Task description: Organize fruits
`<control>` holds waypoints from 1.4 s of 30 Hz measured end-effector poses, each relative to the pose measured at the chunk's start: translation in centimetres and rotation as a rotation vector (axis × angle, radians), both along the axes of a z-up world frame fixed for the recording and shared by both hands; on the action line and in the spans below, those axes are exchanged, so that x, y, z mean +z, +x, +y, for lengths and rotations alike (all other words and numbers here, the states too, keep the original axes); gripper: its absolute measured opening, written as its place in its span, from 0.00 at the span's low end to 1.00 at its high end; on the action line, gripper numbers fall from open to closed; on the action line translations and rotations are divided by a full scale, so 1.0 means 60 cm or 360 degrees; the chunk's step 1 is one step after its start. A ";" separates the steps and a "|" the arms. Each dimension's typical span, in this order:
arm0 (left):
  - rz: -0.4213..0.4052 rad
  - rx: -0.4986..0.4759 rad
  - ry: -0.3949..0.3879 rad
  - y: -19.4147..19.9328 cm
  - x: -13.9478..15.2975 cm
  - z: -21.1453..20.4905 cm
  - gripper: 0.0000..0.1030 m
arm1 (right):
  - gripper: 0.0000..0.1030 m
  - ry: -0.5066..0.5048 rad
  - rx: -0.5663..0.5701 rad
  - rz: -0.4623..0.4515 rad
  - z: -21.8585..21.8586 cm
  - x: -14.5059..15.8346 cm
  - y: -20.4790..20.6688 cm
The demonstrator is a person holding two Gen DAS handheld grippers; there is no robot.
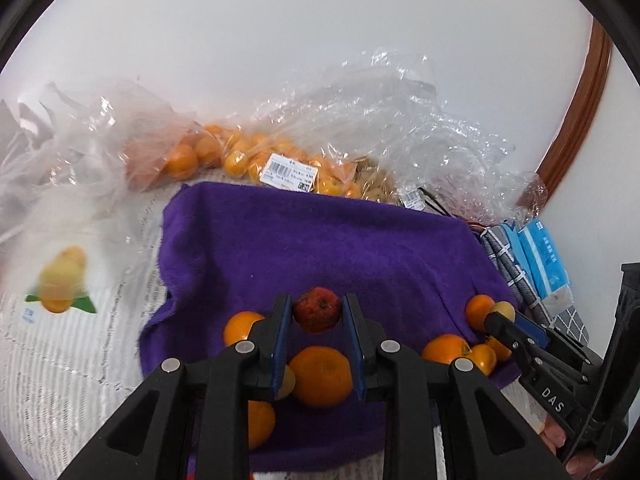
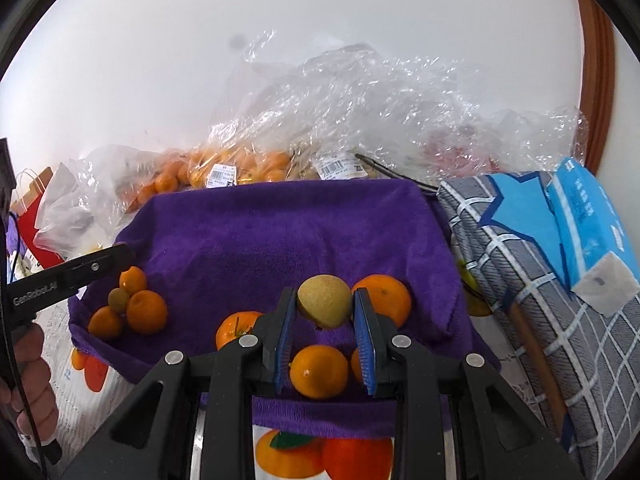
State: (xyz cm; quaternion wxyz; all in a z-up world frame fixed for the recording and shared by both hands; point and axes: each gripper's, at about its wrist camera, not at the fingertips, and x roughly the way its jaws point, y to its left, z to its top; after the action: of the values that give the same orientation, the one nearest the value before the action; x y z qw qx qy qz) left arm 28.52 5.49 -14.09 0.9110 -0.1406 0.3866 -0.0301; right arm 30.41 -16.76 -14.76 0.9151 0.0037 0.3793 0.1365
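In the left wrist view my left gripper (image 1: pixel 318 309) is shut on a small red fruit (image 1: pixel 318 309), held above the purple towel (image 1: pixel 320 240). Oranges (image 1: pixel 322 376) lie on the towel below it. In the right wrist view my right gripper (image 2: pixel 325 302) is shut on a round yellow-green fruit (image 2: pixel 325 302) above the towel (image 2: pixel 288 232). Oranges (image 2: pixel 319 371) lie under it, and a small cluster of oranges (image 2: pixel 146 312) lies at the towel's left. The right gripper also shows in the left wrist view (image 1: pixel 496 320), beside oranges (image 1: pixel 446 350).
Clear plastic bags of oranges (image 1: pixel 280 164) and crumpled plastic (image 2: pixel 380 112) lie behind the towel by the white wall. A grey checked cloth (image 2: pixel 520 248) and a blue tissue pack (image 2: pixel 588 220) are at the right. Printed paper (image 1: pixel 60 340) covers the surface at the left.
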 end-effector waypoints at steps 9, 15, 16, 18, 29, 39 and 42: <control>0.0051 -0.0007 -0.0006 0.005 -0.030 -0.007 0.24 | 0.28 -0.0033 0.0024 0.0051 0.008 -0.028 0.006; 0.0029 -0.0024 0.0005 0.006 -0.032 -0.007 0.24 | 0.28 -0.0045 0.0041 0.0047 0.012 -0.034 0.002; 0.0028 -0.0027 0.0013 0.005 -0.032 -0.008 0.24 | 0.28 -0.0041 0.0046 0.0044 0.012 -0.034 0.001; 0.0031 -0.0037 0.0039 0.006 -0.031 -0.010 0.24 | 0.28 -0.0055 0.0054 0.0041 0.015 -0.033 -0.002; 0.0002 -0.0050 0.0073 -0.048 0.026 -0.021 0.38 | 0.42 -0.0081 -0.0030 0.0039 -0.001 0.033 -0.056; -0.0096 0.0009 0.0282 -0.192 0.107 -0.050 0.54 | 0.57 -0.0096 -0.0177 -0.0005 -0.030 0.139 -0.186; -0.0098 0.0016 0.0274 -0.231 0.123 -0.050 0.59 | 0.64 -0.0097 -0.0202 -0.0024 -0.033 0.158 -0.230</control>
State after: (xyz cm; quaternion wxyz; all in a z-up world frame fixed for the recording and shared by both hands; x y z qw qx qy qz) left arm 14.67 2.47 -6.71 0.9313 -0.0627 0.3589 0.0036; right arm 16.61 -18.73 -5.31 0.9244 -0.0010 0.3755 0.0665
